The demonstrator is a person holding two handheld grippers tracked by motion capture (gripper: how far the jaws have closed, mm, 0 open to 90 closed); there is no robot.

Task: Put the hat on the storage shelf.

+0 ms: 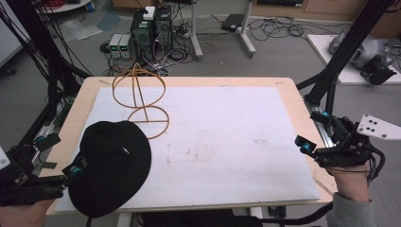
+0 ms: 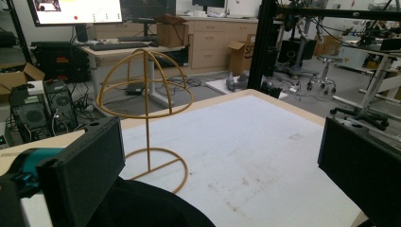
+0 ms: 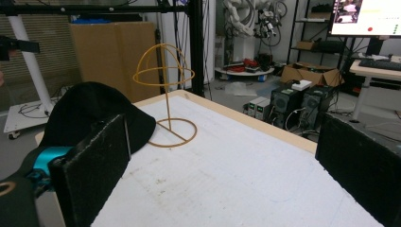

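Left gripper (image 1: 71,171) sits at the lower left of the high view, its jaws spread wide with nothing pressed between them; one teal-tipped jaw reaches just to the near edge of a black hat (image 1: 109,166); whether it touches the brim cannot be told; in the left gripper view the two black jaws stand far apart at the left and right edges, and the dark crown of the hat fills the bottom centre between them, below the pads rather than gripped; right gripper (image 1: 314,132) waits at the right edge of the high view, off the side of the table, also wide open and holding nothing, well apart from the hat; the hat, soft and wide-brimmed, lies flat on the white sheet (image 1: 227,137) that covers the wooden table (image 1: 288,87), in the lower left of the frame, its brim hanging a little over the near edge; just beyond it, toward the upper left, stands a golden wire hat stand (image 1: 142,97), a ring base, a thin upright rod and a domed cage on top, bare; the hat's brim lies close to the ring base; judging by this, the work seems to be at its start: the hat is not yet gripped or lifted, and grasping it, raising it and settling it over the dome all remain
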